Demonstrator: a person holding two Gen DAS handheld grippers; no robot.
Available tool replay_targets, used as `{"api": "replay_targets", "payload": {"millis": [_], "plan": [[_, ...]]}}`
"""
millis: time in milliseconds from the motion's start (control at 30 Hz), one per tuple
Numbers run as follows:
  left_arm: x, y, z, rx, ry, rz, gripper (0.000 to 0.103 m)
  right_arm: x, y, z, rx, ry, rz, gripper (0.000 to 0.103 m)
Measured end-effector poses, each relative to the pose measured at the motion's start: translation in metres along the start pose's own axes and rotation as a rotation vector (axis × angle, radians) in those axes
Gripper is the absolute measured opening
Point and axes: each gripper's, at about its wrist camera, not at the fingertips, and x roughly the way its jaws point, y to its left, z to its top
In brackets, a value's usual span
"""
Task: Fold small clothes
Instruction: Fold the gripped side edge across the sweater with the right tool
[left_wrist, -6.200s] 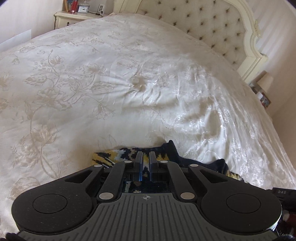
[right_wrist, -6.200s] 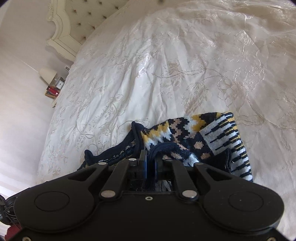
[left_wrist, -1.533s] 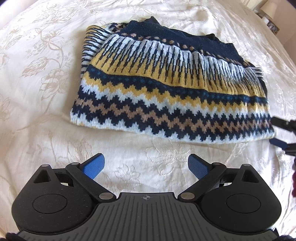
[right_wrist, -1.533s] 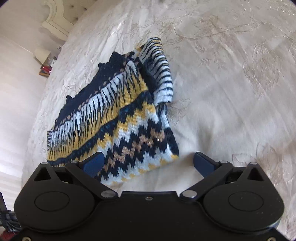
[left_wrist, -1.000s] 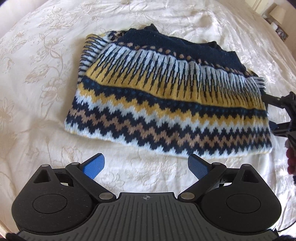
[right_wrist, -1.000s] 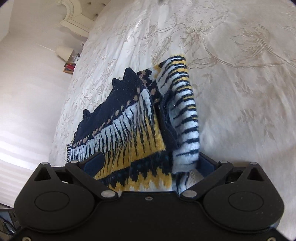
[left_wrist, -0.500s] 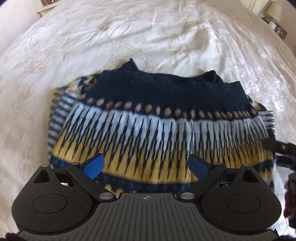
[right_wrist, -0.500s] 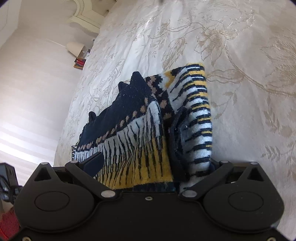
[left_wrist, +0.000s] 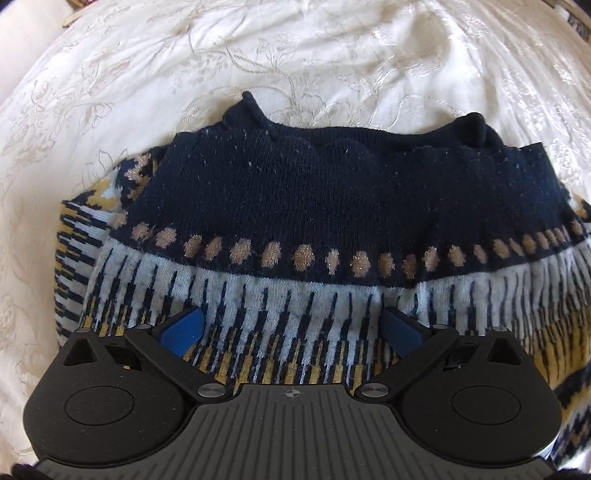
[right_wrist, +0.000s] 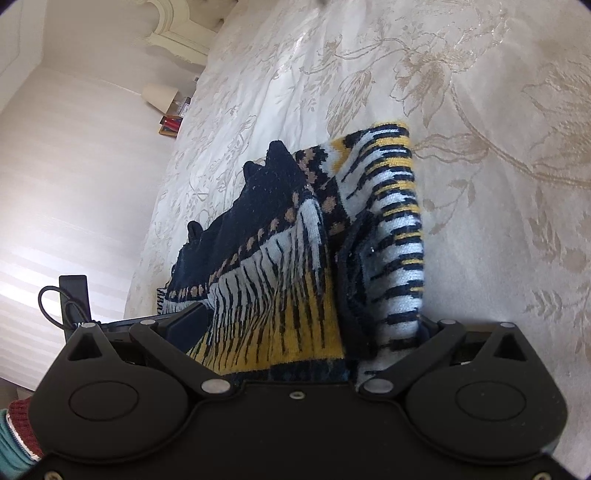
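**Both tools open over the folded sweater**

Your left tool (left_wrist: 291, 330) and right tool (right_wrist: 306, 325) both have fingers spread wide, straddling the folded navy, white and yellow patterned knit sweater (left_wrist: 314, 206), which lies on the cream embroidered bed cover (left_wrist: 258, 48).

A cream floral bedspread (left_wrist: 295, 55) fills both views. In the right wrist view, upper left, a lamp (right_wrist: 159, 96) stands beside a white headboard (right_wrist: 177, 33).

A home bedroom: a wide bed (right_wrist: 480, 92) under a cream floral bedspread (left_wrist: 295, 55), a carved headboard (right_wrist: 173, 33) and bedside lamp (right_wrist: 159, 96) (upper left).
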Motion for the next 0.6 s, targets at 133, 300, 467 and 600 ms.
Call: {"api": "replay_targets", "payload": {"millis": [133,300,467,600], "plan": [[0.003,0.001,0.002,0.007,0.009,-0.014,0.103,0.001,-0.004,0.004,0.028,0.014,0.026,0.103],[0.004,0.003,0.004,0.01,0.005,-0.032,0.103,0.005,-0.004,0.009,0.034,0.048,0.048,0.089],[0.003,0.004,0.006,0.01,-0.004,-0.04,0.103,0.013,0.004,0.004,0.019,0.077,-0.034,0.038],[-0.002,0.002,-0.003,0.014,-0.038,-0.049,0.103,0.007,0.038,0.001,-0.069,0.057,-0.133,0.036]]}}
